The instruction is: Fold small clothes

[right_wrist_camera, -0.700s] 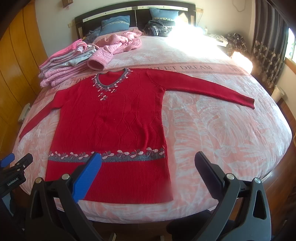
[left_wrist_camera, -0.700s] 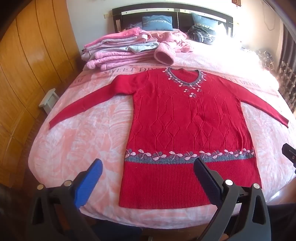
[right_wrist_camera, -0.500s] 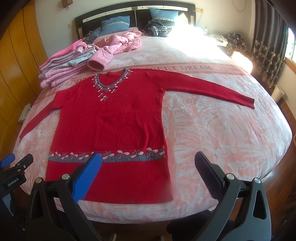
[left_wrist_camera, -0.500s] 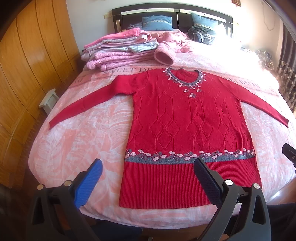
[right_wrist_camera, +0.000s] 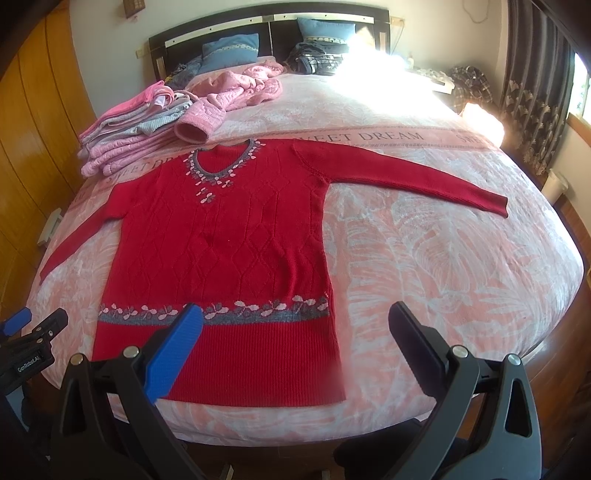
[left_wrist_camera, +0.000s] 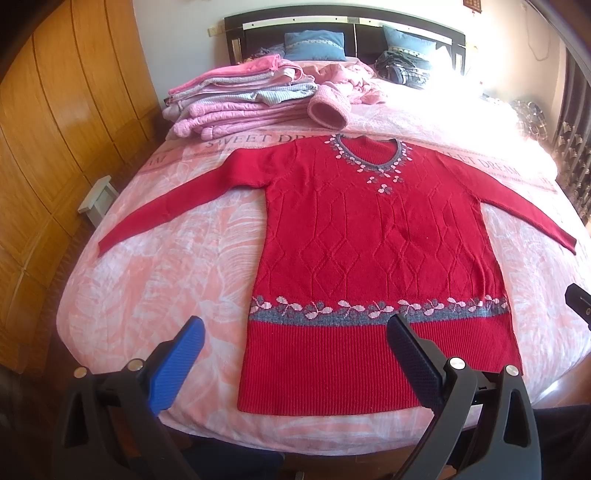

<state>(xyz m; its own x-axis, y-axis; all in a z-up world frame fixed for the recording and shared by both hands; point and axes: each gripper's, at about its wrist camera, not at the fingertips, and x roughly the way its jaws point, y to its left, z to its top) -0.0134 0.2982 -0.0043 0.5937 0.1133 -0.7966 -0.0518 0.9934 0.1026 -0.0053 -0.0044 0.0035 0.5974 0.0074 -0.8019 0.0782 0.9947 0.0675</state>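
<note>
Bed: pink leaf-print bedspread, dark headboard, two blue pillows
Left wall: wooden wardrobe panels
Right side: dark patterned curtain, window edge
Light: strong sunlight across the far right of the bed

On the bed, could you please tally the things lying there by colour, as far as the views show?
Red: 1, the sweater, spread flat.
Pink: 2, the folded stack, partly grey, and the loose crumpled garment.
Blue: 2, the pillows at the headboard.
Dark plaid: 1, the heap near the pillows.
Total: 6.
</note>
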